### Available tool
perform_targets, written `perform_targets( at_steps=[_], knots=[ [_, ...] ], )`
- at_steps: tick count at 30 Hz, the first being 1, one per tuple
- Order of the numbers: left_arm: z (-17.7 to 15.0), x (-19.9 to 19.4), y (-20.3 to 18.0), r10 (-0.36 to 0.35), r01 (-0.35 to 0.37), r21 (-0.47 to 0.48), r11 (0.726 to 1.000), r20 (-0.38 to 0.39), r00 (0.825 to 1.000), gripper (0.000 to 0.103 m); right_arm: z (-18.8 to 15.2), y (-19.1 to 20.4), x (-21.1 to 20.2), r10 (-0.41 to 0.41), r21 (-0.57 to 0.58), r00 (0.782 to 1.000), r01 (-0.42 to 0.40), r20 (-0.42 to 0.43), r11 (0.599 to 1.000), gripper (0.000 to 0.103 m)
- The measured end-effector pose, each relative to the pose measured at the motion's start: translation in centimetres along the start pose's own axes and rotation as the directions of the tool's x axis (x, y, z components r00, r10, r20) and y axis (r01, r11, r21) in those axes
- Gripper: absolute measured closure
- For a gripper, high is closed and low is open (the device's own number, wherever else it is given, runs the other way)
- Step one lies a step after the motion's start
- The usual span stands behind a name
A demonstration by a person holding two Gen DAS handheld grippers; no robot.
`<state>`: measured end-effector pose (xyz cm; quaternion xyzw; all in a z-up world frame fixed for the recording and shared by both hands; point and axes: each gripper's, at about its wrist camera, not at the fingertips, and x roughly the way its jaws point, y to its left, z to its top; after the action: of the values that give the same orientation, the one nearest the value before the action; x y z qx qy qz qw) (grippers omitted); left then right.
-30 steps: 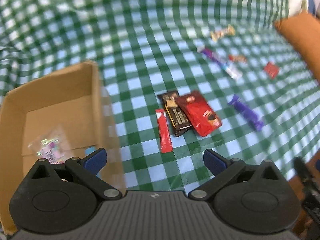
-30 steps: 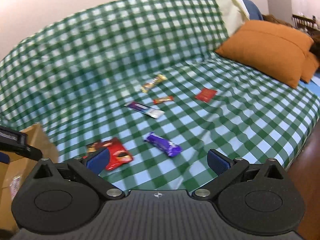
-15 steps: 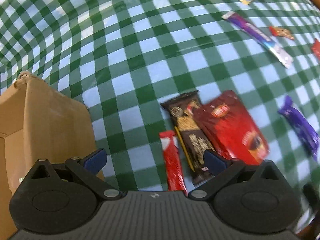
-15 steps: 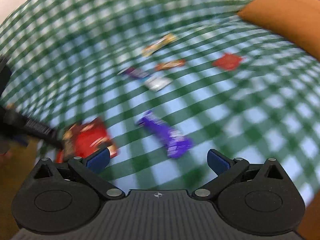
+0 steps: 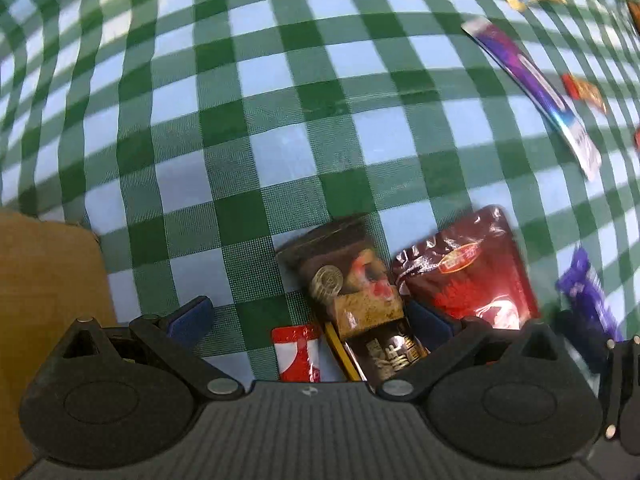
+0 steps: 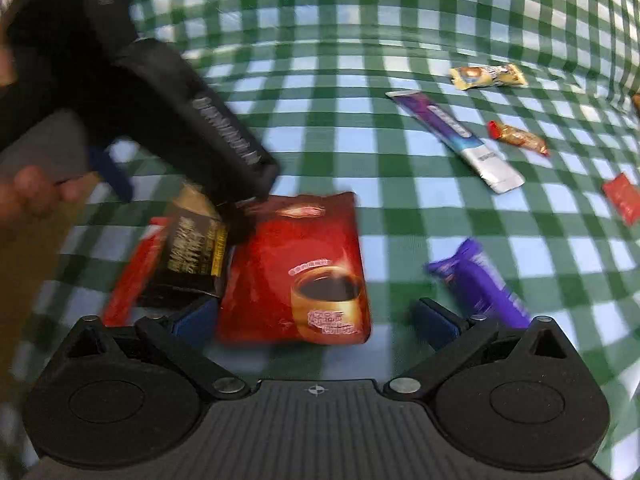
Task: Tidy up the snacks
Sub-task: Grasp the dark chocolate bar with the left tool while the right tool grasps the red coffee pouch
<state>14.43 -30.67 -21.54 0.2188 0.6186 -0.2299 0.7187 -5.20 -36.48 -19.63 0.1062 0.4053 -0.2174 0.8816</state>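
Hovering low over the checked cloth [image 5: 280, 128], the left gripper [image 5: 308, 320] spreads its fingers wide around a red stick [image 5: 298, 354] and a dark packet [image 5: 352, 300]. Just right lies the red coffee pouch [image 6: 304, 268], between the right gripper's [image 6: 316, 320] wide fingers; a purple bar [image 6: 480, 280] sits further right.

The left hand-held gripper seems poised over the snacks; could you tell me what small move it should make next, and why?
Probably lower the left hand-held gripper and close: its jaws are open, straddling the dark chocolate packet and the red stick, neither gripped yet.
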Motion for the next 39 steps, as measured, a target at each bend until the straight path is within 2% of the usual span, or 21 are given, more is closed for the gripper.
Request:
perform_targets(
  at_steps=[2, 5, 10, 14, 17, 20, 23, 26, 28, 31, 32, 34, 35, 37, 39],
  knots=[
    [0.3, 0.1, 0.4, -0.009, 0.009, -0.018, 1.0, -0.01, 1.0, 0.0, 0.4, -1.2, 0.2, -0.033, 0.057, 0.999, 0.032, 0.014, 0.998, 0.0],
    [0.6, 0.2, 0.3, -0.01, 0.01, -0.005, 1.0, -0.023, 1.0, 0.0, 0.7, -2.4, 0.3, -0.064, 0.075, 0.998, 0.062, 0.022, 0.995, 0.0],
    [1.0, -0.4, -0.5, -0.058, 0.059, 0.015, 0.998, -0.077, 0.995, 0.0, 1.2, -2.4, 0.8, -0.039, 0.021, 0.999, 0.038, 0.032, 0.999, 0.0],
    [0.6, -2.1, 0.3, -0.038, 0.04, 0.033, 0.999, -0.074, 0.997, 0.0, 1.4, -2.6, 1.1, -0.013, -0.024, 0.999, 0.015, 0.048, 1.0, 0.0],
    [0.5, -2.7, 1.4, -0.09, 0.088, -0.021, 0.996, -0.116, 0.989, 0.0, 1.5, -2.7, 1.5, 0.0, -0.043, 0.997, 0.003, 0.074, 0.999, 0.0],
    [0.8, -2.0, 1.5, -0.161, 0.147, -0.092, 0.985, -0.166, 0.973, 0.0, 1.8, -2.9, 1.7, 0.003, -0.039, 0.996, 0.001, 0.089, 0.999, 0.0],
    [1.2, -0.9, 1.5, -0.202, 0.179, -0.152, 0.972, -0.147, 0.968, 0.0, 1.7, -2.9, 1.6, 0.004, -0.042, 0.995, 0.001, 0.1, 0.999, 0.0],
    [2.3, -0.6, 1.9, -0.18, 0.161, -0.18, 0.97, -0.094, 0.979, 0.0, 1.5, -3.0, 1.6, 0.009, -0.039, 0.994, -0.004, 0.11, 0.999, 0.0],
    [3.1, -1.1, 2.5, -0.189, 0.177, -0.191, 0.966, -0.045, 0.981, 0.0, 1.5, -3.1, 1.8, 0.005, -0.036, 0.993, -0.001, 0.119, 0.999, 0.0],
    [3.1, -1.9, 3.2, -0.191, 0.179, -0.201, 0.963, -0.04, 0.981, 0.0, 1.2, -2.6, 1.8, -0.006, -0.037, 0.991, 0.011, 0.134, 0.999, 0.0],
    [2.9, -2.2, 3.3, -0.189, 0.177, -0.2, 0.964, -0.042, 0.981, 0.002, 1.2, -2.5, 1.8, -0.008, -0.039, 0.99, 0.014, 0.139, 0.999, 0.0],
    [2.3, -2.6, 3.2, -0.166, 0.156, -0.194, 0.968, -0.033, 0.986, 0.017, 1.3, -2.4, 2.0, -0.012, -0.048, 0.99, 0.019, 0.142, 0.999, 0.0],
    [1.4, -2.6, 3.0, -0.152, 0.143, -0.194, 0.971, -0.033, 0.988, 0.028, 1.3, -2.3, 2.0, -0.015, -0.051, 0.99, 0.022, 0.137, 0.998, 0.0],
    [0.8, -2.9, 2.8, -0.139, 0.13, -0.207, 0.97, -0.032, 0.99, 0.03, 1.7, -1.9, 2.0, -0.013, -0.039, 0.995, 0.017, 0.101, 0.999, 0.0],
    [0.6, -2.5, 2.3, -0.158, 0.146, -0.224, 0.964, -0.035, 0.987, 0.028, 1.9, -1.2, 1.9, 0.003, -0.047, 0.998, 0.0, 0.07, 0.999, 0.0]
  ],
)
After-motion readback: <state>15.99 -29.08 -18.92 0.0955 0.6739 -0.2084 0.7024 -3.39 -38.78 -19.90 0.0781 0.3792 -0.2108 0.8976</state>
